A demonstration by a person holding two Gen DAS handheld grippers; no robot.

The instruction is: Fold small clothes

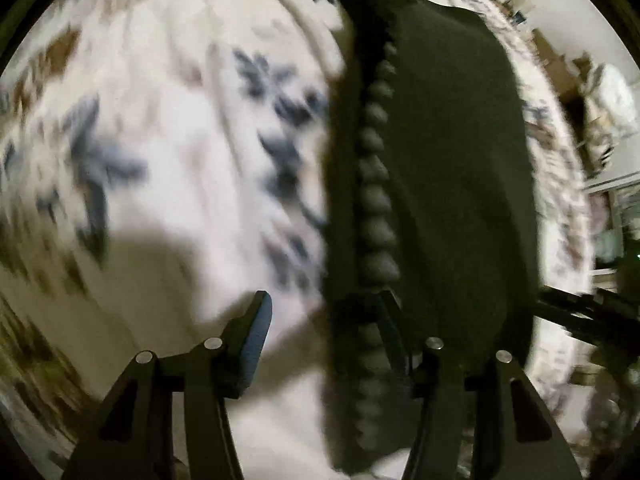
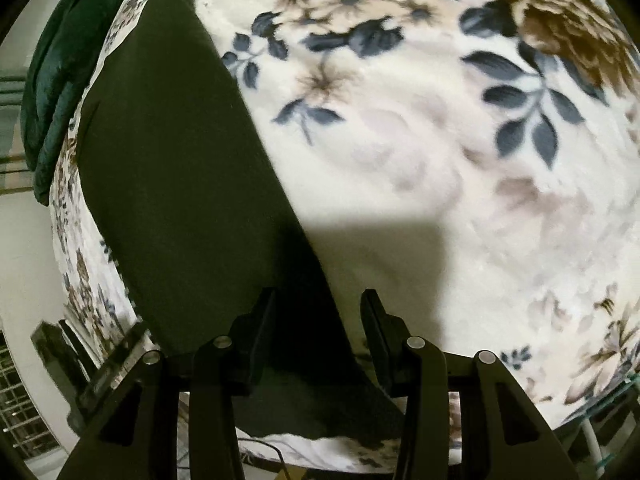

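One dark garment (image 2: 180,184) between right hand-held gripper (image 2: 318,300)

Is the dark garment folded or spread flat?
Folded: the dark garment lies as a narrow strip, scalloped trim running lengthwise.

L gripper (image 1: 324,312) open over dark garment (image 1: 440,160) w/ scalloped trim, on floral blanket (image 1: 180,140).

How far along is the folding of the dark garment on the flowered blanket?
Done: the dark garment already lies as a long narrow strip on the flowered blanket, its scalloped trim showing. In hand: the right hand-held gripper straddles its near corner; whether it grips is unclear. The left hand-held gripper stands open beside its edge. Left: probably folding the strip shorter.
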